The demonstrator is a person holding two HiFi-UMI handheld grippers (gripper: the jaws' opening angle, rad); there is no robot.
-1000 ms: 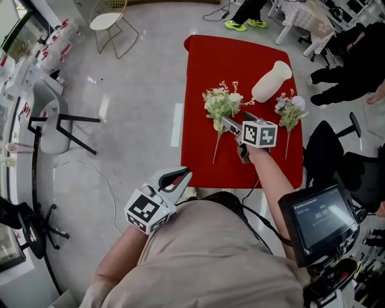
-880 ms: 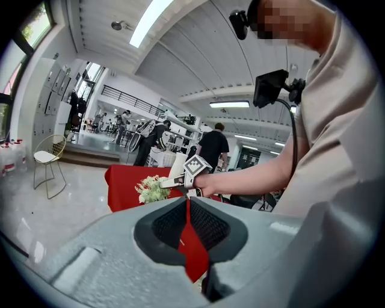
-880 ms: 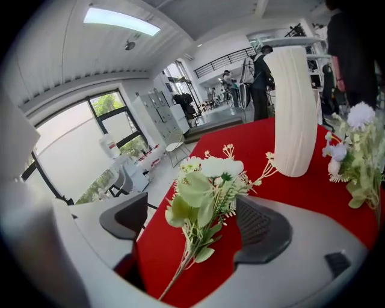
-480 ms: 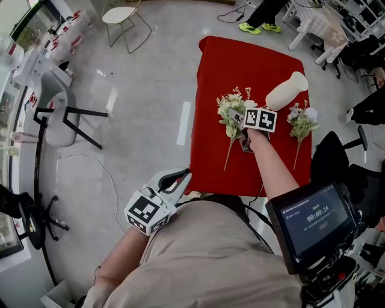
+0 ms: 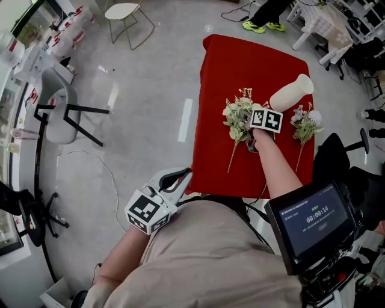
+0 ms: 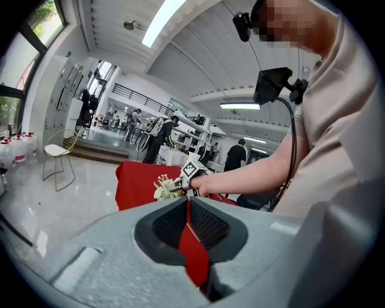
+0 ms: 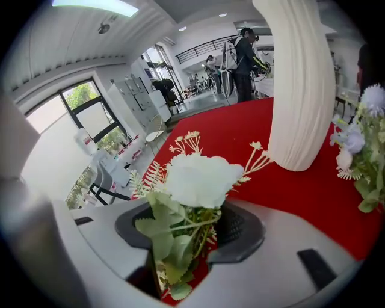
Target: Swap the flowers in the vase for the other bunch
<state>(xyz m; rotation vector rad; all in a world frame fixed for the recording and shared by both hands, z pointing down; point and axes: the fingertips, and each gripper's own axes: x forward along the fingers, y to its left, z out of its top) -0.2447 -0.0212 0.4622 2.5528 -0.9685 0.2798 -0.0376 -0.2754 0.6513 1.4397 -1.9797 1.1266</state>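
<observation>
A red table [image 5: 240, 60] carries a white vase [image 5: 290, 92] lying on its side. A white-and-green flower bunch [image 5: 236, 117] lies to its left, a purple bunch [image 5: 305, 123] to its right. My right gripper [image 5: 245, 119] is down on the white bunch. Its jaws have just been closing, and in the right gripper view [image 7: 186, 225] the white bunch's [image 7: 201, 177] stems and leaves fill the gap between the pads. The vase [image 7: 301, 84] and purple bunch [image 7: 364, 162] lie just beyond. My left gripper [image 5: 179, 176] hangs shut and empty beside my body, short of the table [image 6: 187, 201].
A wire chair [image 5: 129, 15] and a grey seat on black legs [image 5: 60, 114] stand on the floor to the left. A black office chair [image 5: 349, 150] is at the table's right. A small screen [image 5: 313, 213] is mounted near my right side. People stand beyond the far edge.
My right gripper has come down onto the white bunch and its jaws have narrowed round the stems. The left gripper stays by my side.
</observation>
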